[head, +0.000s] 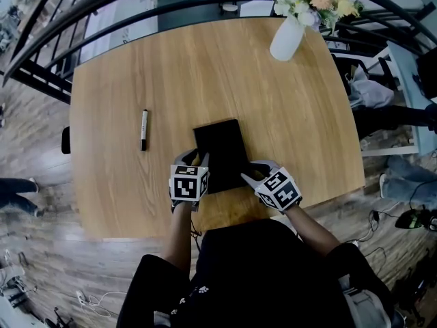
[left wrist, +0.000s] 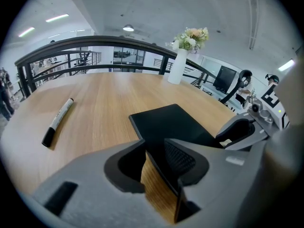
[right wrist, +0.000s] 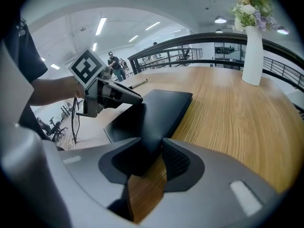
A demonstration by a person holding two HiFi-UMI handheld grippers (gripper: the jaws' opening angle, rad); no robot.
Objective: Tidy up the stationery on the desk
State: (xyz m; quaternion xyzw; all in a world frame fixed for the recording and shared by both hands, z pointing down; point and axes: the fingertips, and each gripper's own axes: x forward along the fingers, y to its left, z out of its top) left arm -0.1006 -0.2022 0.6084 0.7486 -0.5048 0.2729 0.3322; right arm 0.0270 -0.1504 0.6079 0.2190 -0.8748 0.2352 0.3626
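A black notebook (head: 220, 152) lies flat near the front middle of the wooden desk (head: 123, 197). My left gripper (head: 194, 157) sits at its near left corner, and in the left gripper view (left wrist: 154, 144) the notebook (left wrist: 175, 122) edge runs between the parted jaws, against the right pad. My right gripper (head: 254, 171) sits at the near right corner. In the right gripper view (right wrist: 151, 144) that corner of the notebook (right wrist: 161, 108) reaches in between jaws that stand apart. A black-and-white marker (head: 144, 129) lies alone to the left.
A white vase of flowers (head: 287, 38) stands at the desk's far right. A dark railing (left wrist: 71, 44) curves behind the desk. The desk's near edge (head: 205, 234) is close to my body. Bare wood surrounds the notebook.
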